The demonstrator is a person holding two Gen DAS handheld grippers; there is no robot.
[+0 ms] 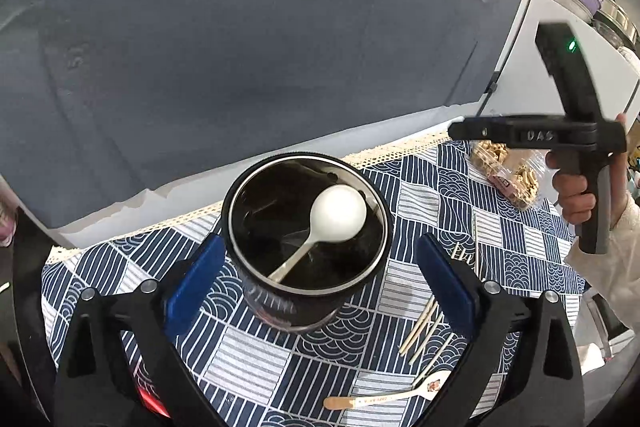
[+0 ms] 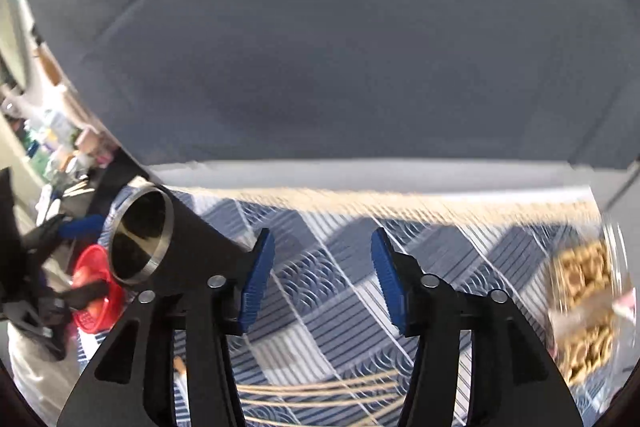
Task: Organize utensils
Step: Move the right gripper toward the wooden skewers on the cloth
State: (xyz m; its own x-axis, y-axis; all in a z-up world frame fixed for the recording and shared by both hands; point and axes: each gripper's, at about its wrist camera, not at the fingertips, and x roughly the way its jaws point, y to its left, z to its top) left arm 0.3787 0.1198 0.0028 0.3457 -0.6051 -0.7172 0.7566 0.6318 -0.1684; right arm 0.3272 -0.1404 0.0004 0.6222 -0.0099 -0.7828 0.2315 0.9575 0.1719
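A black cylindrical holder [image 1: 308, 291] with a steel rim stands on the blue patterned cloth, and a white spoon [image 1: 336, 215] leans inside it. My left gripper [image 1: 320, 243] is open, its blue pads [image 1: 192, 287] on either side of the holder and apart from it. Loose wooden chopsticks [image 1: 424, 327] and a decorated spoon [image 1: 384, 399] lie on the cloth to the holder's right. In the blurred right wrist view my right gripper [image 2: 322, 239] is open with nothing between its fingers, above the cloth. The chopsticks [image 2: 320, 391] lie below it and the holder [image 2: 192, 239] stands to its left.
A clear bag of snacks [image 1: 504, 163] [image 2: 584, 307] lies at the cloth's far right. A red round object [image 2: 96, 291] sits left of the holder. A hand [image 1: 576, 195] grips the right tool's handle. A grey fabric backdrop [image 1: 240, 47] rises behind the table's lace edge.
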